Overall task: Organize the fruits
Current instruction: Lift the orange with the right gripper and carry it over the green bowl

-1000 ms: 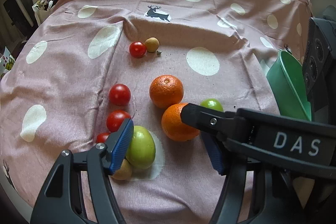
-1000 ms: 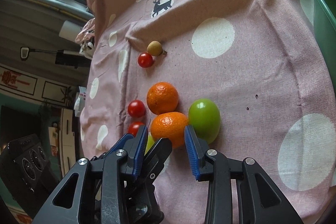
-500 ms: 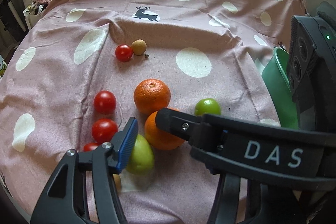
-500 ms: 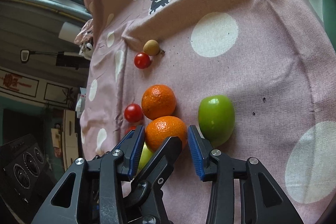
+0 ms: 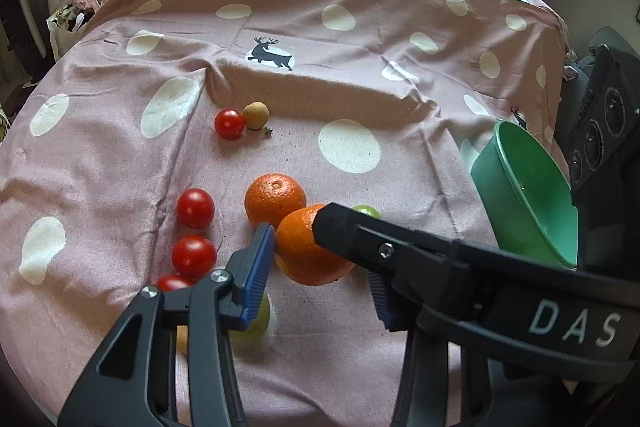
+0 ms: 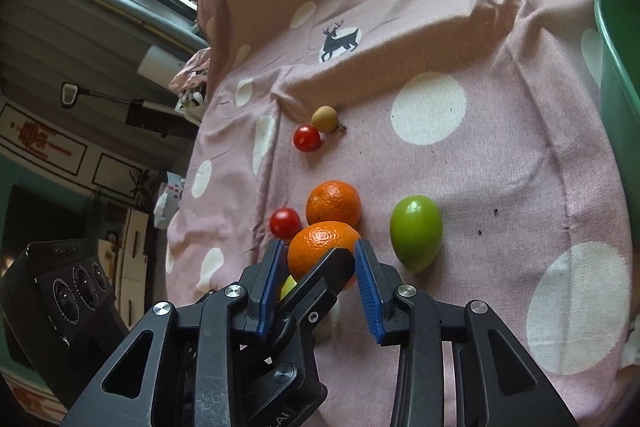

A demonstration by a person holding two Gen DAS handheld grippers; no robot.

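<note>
An orange [image 5: 308, 251] [image 6: 320, 243] sits between the blue pads of my right gripper [image 6: 320, 247], whose jaws are closing and press on both its sides. It looks slightly raised and overlaps a second orange [image 5: 275, 201] behind it. My left gripper [image 5: 316, 239] is closing around the same orange. Its left pad is at the fruit's left side. What shows of its right pad stands clear. The right gripper's finger [image 5: 400, 251] hides the rest. A green fruit [image 6: 416, 233] lies to the right. Three cherry tomatoes [image 5: 194, 255] lie to the left.
A green bowl [image 5: 524, 187] stands at the right edge of the pink spotted cloth [image 5: 360, 67]. A yellow-green fruit [image 5: 256, 327] lies under the left gripper's left finger. Another tomato [image 5: 229, 123] and a small tan fruit [image 5: 256, 115] lie farther back.
The left gripper's jaws have narrowed from wide apart to close around the orange. The right gripper's jaws widened a little, then narrowed again. The held orange now overlaps the far one.
</note>
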